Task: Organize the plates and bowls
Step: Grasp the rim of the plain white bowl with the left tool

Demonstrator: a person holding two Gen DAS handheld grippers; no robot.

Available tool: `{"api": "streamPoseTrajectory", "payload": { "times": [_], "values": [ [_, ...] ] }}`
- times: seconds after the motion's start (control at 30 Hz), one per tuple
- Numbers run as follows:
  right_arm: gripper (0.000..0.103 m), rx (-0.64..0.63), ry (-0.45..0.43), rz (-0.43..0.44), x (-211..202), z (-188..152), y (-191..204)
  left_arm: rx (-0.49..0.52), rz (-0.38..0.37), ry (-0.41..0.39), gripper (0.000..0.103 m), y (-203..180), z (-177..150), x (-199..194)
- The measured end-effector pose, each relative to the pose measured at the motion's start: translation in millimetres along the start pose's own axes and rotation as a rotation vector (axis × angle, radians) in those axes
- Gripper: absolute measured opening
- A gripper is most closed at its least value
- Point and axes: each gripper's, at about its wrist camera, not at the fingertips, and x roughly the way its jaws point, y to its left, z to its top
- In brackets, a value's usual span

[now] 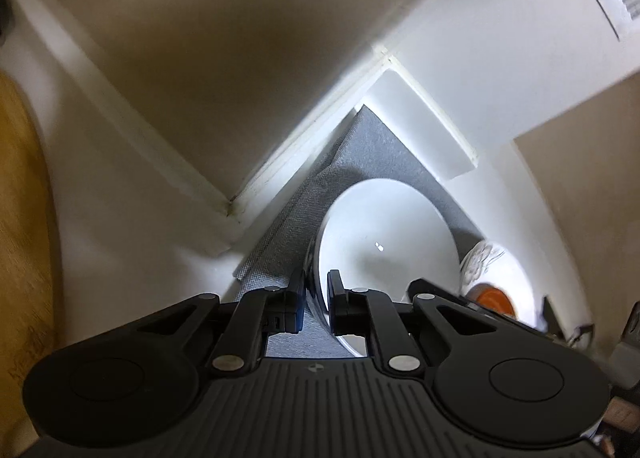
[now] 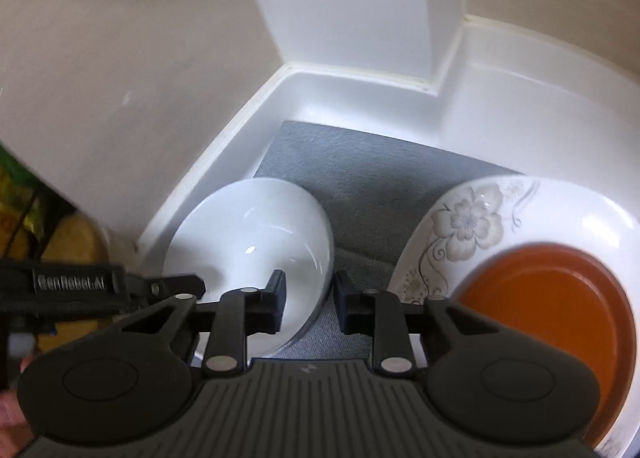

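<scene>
A plain white bowl (image 1: 384,226) (image 2: 248,226) stands on a grey mat (image 2: 360,178) in a white corner recess. My left gripper (image 1: 317,294) is shut on the bowl's left rim, one finger outside and one inside. My right gripper (image 2: 310,298) straddles the bowl's right rim. A gap shows between its inner finger (image 2: 278,294) and the rim, so it is open. The left gripper's black body (image 2: 76,282) shows at the bowl's far side in the right wrist view. Beside the bowl on the right sits a flower-patterned white dish (image 2: 468,226) (image 1: 484,258) with an orange dish (image 2: 552,318) inside it.
White walls and a raised ledge (image 2: 340,78) close in the mat at the back and on the left. A yellow wooden surface (image 1: 20,218) lies far left. Green and yellow packaging (image 2: 16,194) sits beyond the left wall.
</scene>
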Motion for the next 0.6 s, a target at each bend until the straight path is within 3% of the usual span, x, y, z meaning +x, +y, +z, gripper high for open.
{"api": "streamPoseTrajectory", "payload": {
  "times": [0.03,0.2,0.33,0.6],
  "values": [
    [0.013,-0.004,-0.005,0.000,-1,0,-1,0.022,0.021,-0.004,0.011,-3,-1,0],
    [0.014,-0.048,0.016,0.025,-7,-4,-5,0.058,0.057,-0.006,0.010,-14,-11,-1],
    [0.014,0.017,0.023,0.061,-16,-7,-15,0.072,0.087,-0.023,0.010,-27,-21,-8],
    [0.014,0.047,-0.028,0.110,-62,-12,-39,0.119,0.097,-0.088,0.010,-75,-44,-40]
  ]
}}
